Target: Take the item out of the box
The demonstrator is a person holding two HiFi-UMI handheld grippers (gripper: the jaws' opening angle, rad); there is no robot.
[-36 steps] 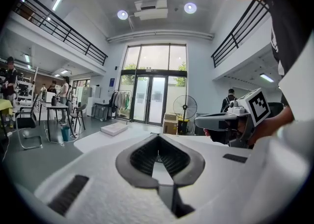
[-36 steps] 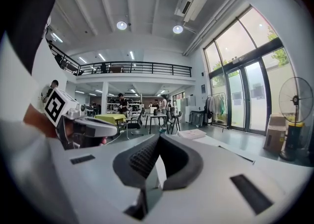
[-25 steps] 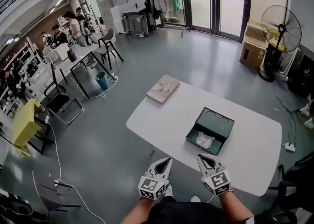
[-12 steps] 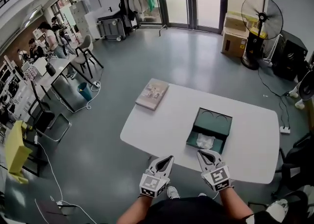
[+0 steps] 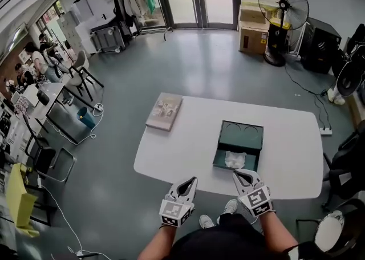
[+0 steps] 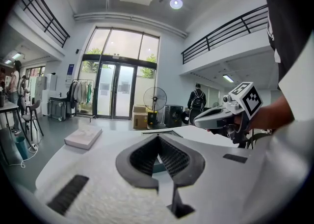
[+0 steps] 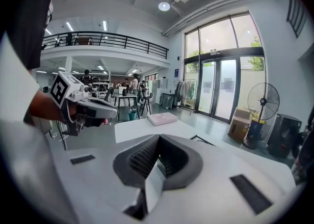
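Head view, step: the approach, by the look of it; nothing is lifted, and both tools hang over the near edge of the white table (image 5: 171, 156)
Head view, box: one open green box (image 5: 242, 133) lies flat on the table
Head view, item: one crumpled white item (image 5: 235, 159) sits inside the box, in its near half
Head view, right gripper: the right gripper (image 5: 238, 173) hovers just short of the box's near wall, jaws pressed together and empty
Head view, left gripper: the left gripper (image 5: 191, 180) is near-left of the box and well apart from it, its jaws likewise closed on nothing
Head view, book: one flat pale book (image 5: 164, 112) lies far-left of the box, well apart
Left gripper view, jaws: the ribbed pads meet at the tips with nothing between them; the box's rim (image 6: 156, 131) shows just beyond
Left gripper view, surroundings: the book (image 6: 83, 137) lies left of the box, the other gripper (image 6: 230, 112) to its right
Right gripper view, jaws: tips together, bare; the box's rim (image 7: 201, 139) lies ahead, the book (image 7: 163, 118) beyond it
Next move: judged from here, the right gripper, the nearer one, must spread its jaws, then go forward and down into the box's near half to pinch the soft item; the left could steady the box
Count: one table, one box, one item, one book, two grippers
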